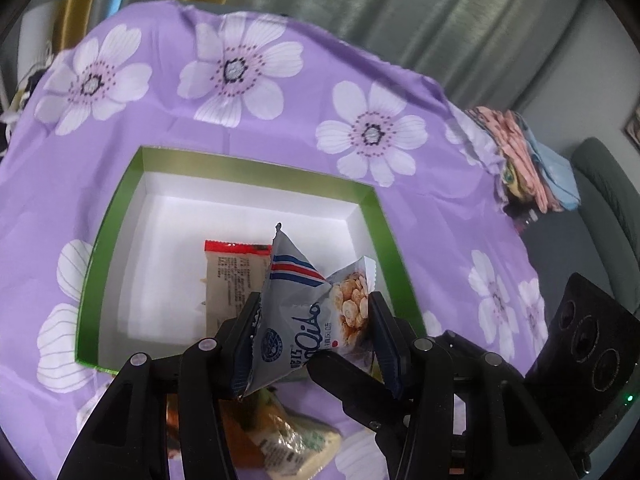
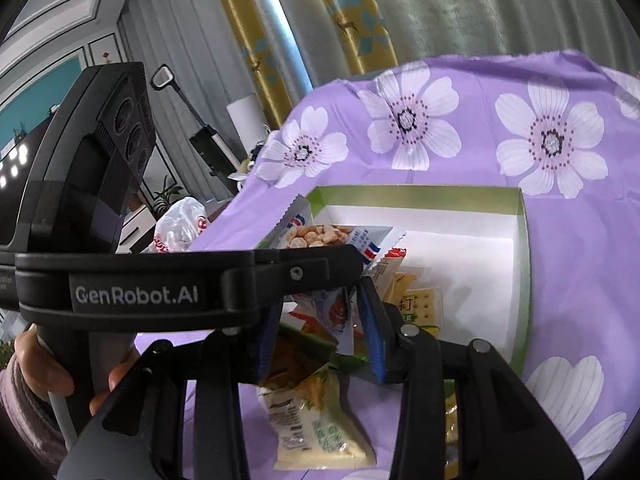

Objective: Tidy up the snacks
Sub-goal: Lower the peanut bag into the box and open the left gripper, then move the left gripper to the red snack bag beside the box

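Note:
My left gripper (image 1: 314,308) is shut on a grey snack packet (image 1: 296,320) with red and blue stripes and holds it over the near edge of the green box (image 1: 256,168) with a white inside. A red-topped cracker packet (image 1: 232,276) lies in the box. In the right wrist view, my right gripper (image 2: 320,312) has its fingers around an orange and white snack packet (image 2: 336,312) just in front of the box (image 2: 420,196). The left gripper (image 2: 240,276) with the grey packet (image 2: 320,236) crosses above it. A pale green packet (image 2: 316,428) lies on the cloth below.
A purple cloth with white flowers (image 1: 240,72) covers the table. The pale packet (image 1: 296,448) lies near the front edge. Folded fabrics (image 1: 528,160) sit at the far right corner. A white plastic bag (image 2: 180,224) lies beyond the left edge. Curtains hang behind.

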A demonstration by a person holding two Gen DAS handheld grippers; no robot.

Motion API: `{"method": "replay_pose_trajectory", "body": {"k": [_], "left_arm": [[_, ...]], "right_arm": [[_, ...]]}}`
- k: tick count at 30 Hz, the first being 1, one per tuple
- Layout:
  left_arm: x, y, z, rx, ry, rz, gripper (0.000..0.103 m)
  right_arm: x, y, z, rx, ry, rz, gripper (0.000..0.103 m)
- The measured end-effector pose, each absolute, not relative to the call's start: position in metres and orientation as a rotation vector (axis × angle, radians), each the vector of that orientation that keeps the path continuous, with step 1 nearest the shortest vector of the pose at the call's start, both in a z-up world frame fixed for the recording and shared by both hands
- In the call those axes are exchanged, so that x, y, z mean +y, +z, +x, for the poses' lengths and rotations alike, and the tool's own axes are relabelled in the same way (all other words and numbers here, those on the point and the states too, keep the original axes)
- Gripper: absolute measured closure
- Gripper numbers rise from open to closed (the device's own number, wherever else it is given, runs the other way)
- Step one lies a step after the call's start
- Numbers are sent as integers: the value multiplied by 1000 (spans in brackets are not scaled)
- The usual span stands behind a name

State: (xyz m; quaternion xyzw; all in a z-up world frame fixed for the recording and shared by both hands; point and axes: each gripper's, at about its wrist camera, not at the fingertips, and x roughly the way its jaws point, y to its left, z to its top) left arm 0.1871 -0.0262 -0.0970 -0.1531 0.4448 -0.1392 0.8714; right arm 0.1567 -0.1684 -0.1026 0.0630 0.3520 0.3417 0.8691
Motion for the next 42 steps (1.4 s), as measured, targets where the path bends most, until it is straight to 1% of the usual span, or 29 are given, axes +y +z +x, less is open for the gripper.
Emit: {"method": "replay_pose_trajectory", "body": {"k": [1, 2, 3, 4, 5, 6, 9, 11, 16, 25, 33, 42], "left_arm": [[-26, -99, 190, 937, -288, -326, 52], [-25, -101, 193, 947, -281, -327, 47], [-24, -102, 195, 956, -259, -323, 38], [-20, -101, 196, 956, -239, -324, 30], [-13, -99, 195, 946, -220, -336, 18], [-7, -97, 192, 931, -208, -355, 16], [13, -91, 183, 912, -184, -397, 16], [22, -86, 173, 897, -161, -395, 16], [38, -81, 147, 885, -131, -395, 15], [56, -78, 98, 873, -70, -390, 15], [72, -88, 65, 886, -24, -383, 15], [78, -105, 48, 917, -12, -357, 15]], "right_arm": [[-168, -105, 160, 747, 708, 138, 62], [-167, -106, 163, 752, 702, 139, 60], [-167, -107, 166, 756, 684, 134, 55], [-168, -109, 168, 761, 652, 130, 43], [-170, -110, 169, 766, 632, 131, 39], [-173, -111, 169, 770, 620, 136, 39], [-189, -109, 165, 773, 605, 167, 38], [-199, -106, 160, 771, 588, 184, 35], [-216, -103, 142, 772, 565, 200, 34], [-219, -100, 99, 785, 588, 155, 33], [-208, -101, 71, 805, 631, 99, 33], [-189, -107, 49, 835, 667, 63, 33]]}}
